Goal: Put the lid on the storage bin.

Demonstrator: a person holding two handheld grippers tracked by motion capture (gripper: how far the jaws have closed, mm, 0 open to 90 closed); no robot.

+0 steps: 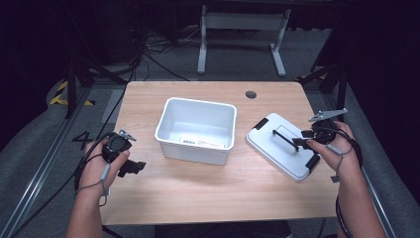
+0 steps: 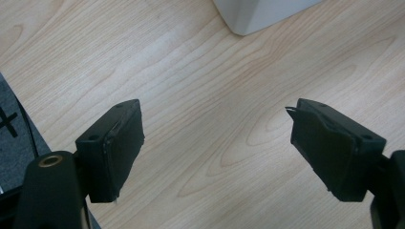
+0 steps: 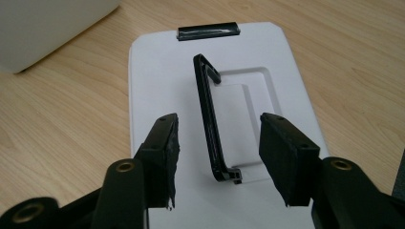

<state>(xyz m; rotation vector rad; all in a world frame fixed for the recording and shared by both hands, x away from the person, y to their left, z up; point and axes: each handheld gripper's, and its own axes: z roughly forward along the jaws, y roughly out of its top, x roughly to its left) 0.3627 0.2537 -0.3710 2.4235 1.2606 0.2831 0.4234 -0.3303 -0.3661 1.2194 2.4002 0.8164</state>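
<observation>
The right gripper stood with its matt black jaws parted on either side of the raised thin black handle, apparently not touching it. That handle rose from a recessed rectangle in the smooth white plastic lid, which had rounded corners and black clips and lay flat near the bench's right edge. The left gripper hung released over bare pale woodgrain near the left edge. Mid-bench sat a white rectangular tub; its inside label was too small to read.

Both tongs, left and right, gape open.
</observation>
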